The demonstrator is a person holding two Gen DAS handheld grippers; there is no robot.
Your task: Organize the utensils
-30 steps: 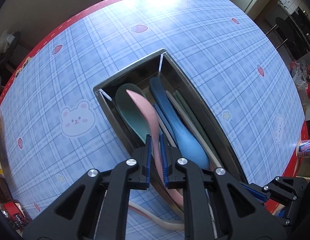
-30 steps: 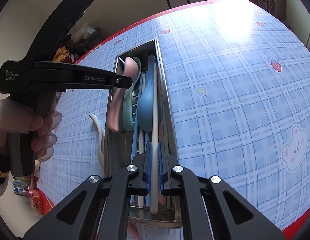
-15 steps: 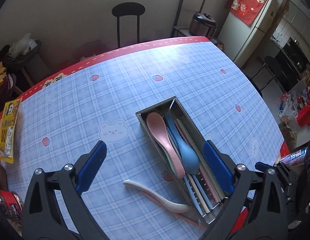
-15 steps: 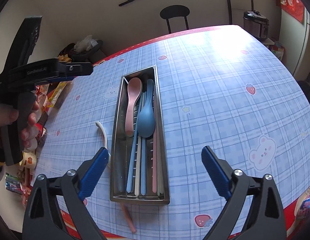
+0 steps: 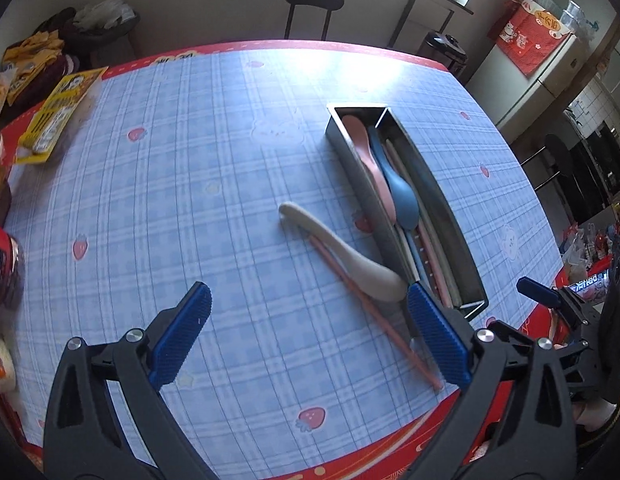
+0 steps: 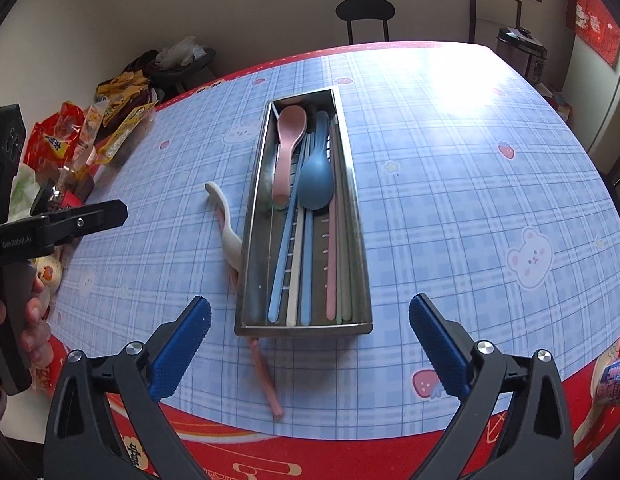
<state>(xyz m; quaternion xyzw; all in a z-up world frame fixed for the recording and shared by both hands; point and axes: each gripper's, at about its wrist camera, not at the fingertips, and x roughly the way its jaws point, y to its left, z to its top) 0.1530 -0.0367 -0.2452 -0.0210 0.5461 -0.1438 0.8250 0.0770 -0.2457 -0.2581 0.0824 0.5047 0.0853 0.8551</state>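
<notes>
Item: white spoon, lying on the bench just beside the long outer wall of the metal tray, bowl end toward the near corner. Curved handle, thick bowl, matt off-white finish. Judged light and rigid, probably plastic or ceramic-look; the smooth rounded surface may slip between pads. Best hold is likely across the narrow handle at mid-length, where the curve lifts it clear of the cloth.

Item: pink chopstick, lying flat on the bench, passing under the white spoon and running toward the near red edge. Thin, straight, stiff and very light by appearance. Lying flush on the cloth, it may roll or skid when pinched; a grip near its free lower end looks easiest.

Item: metal tray, long and narrow, shiny steel, slotted floor. Holds a pink spoon, a blue spoon and several chopsticks in blue, white, pink and pale green, laid lengthwise. Something greenish shows under the pink spoon; unclear what.

Left tool: jaws spread wide, holding nothing, hovering over the bench near the two loose pieces.

Right tool: jaws opening to near full width, nothing between them, poised above the near end of the tray.

Status, as judged: two pieces outstanding.
</notes>
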